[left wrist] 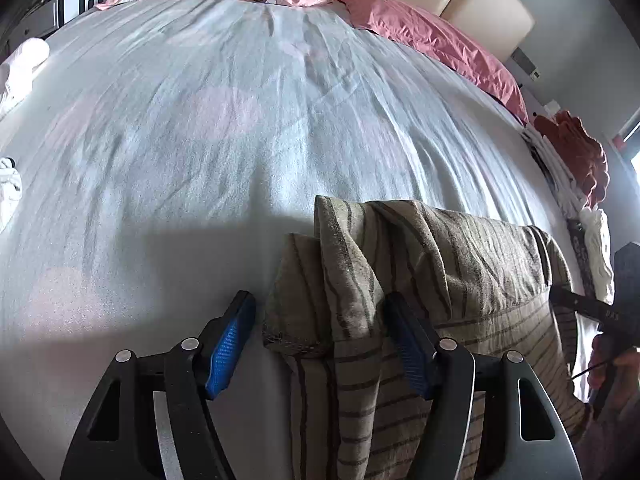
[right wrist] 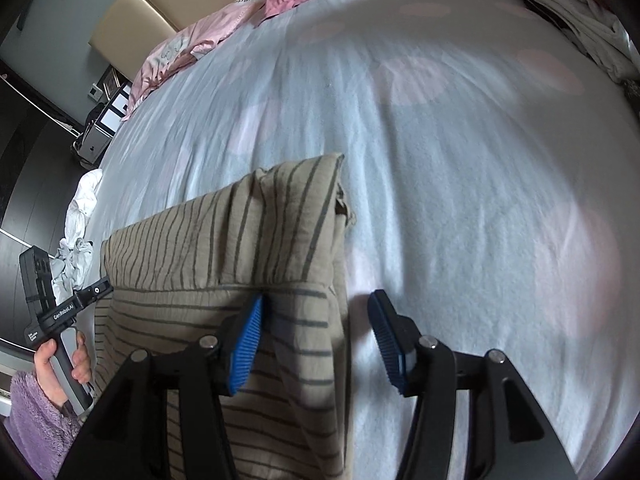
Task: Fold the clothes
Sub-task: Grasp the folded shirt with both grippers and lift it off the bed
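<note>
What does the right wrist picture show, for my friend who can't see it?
The right gripper hangs open over a folded tan striped garment on a pale blue bedspread. At the left, a hand holds the other gripper's handle.

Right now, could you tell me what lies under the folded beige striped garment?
The beige striped garment rests on the pale blue bedsheet with faint pink spots. The sheet shows all around it; whatever lies directly beneath the folds is covered.

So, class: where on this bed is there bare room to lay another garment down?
Free: the pale blue sheet between the beige striped garment and the pink pillows. Crowded: white crumpled clothes and folded white stack along the edges.
</note>
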Demonstrator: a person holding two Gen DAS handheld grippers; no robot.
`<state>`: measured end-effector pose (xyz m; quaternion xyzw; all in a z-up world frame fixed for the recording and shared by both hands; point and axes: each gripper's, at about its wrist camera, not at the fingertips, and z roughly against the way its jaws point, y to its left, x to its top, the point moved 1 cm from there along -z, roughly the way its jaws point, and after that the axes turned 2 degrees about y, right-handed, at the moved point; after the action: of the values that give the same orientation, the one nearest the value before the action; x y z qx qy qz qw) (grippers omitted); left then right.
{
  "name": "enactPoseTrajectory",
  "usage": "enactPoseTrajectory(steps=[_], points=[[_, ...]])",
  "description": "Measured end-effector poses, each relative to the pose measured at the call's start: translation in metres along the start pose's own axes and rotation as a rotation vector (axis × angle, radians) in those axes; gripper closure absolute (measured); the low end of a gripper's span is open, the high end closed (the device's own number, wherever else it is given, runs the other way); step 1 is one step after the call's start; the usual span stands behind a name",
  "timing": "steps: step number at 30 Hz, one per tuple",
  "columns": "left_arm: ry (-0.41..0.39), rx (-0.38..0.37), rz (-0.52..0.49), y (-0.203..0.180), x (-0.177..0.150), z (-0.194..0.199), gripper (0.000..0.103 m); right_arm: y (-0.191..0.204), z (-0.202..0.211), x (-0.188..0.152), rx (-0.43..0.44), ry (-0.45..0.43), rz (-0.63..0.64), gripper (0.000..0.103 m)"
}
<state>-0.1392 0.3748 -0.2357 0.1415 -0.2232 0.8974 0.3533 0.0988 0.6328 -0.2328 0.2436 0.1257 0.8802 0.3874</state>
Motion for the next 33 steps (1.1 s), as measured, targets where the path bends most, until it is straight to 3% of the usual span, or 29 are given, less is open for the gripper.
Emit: enactPoseTrajectory(steps=[4, 6, 8, 10, 11, 15, 24, 33], points=[[-0.002, 0.010, -0.055, -0.012, -0.002, -0.003, 0.039, 0.010, -0.005, 0.000, -0.018, -0.021, 0.059, 0.050], [-0.004, -0.001, -0.083, -0.017, -0.004, -0.004, 0.054, 0.014, -0.007, -0.001, -0.017, -0.025, 0.080, 0.050], [0.000, -0.013, -0.104, -0.023, -0.005, -0.005, 0.062, 0.017, -0.009, -0.002, -0.014, -0.026, 0.098, 0.052], [0.004, -0.030, -0.108, -0.026, -0.007, -0.005, 0.075, 0.018, -0.009, -0.004, -0.004, -0.026, 0.108, 0.062], [0.009, -0.040, -0.104, -0.027, -0.007, -0.006, 0.077, 0.019, -0.010, -0.004, 0.005, -0.024, 0.110, 0.071], [-0.001, -0.035, -0.120, -0.032, -0.010, -0.003, 0.086, 0.022, -0.009, -0.008, 0.043, -0.025, 0.127, 0.087], [-0.106, -0.015, -0.133, -0.044, -0.011, 0.033, 0.090, 0.038, 0.019, -0.016, 0.055, -0.132, 0.195, 0.093], [-0.265, -0.010, -0.232, -0.084, -0.016, 0.097, 0.090, 0.062, 0.090, -0.037, 0.003, -0.343, 0.264, 0.093]])
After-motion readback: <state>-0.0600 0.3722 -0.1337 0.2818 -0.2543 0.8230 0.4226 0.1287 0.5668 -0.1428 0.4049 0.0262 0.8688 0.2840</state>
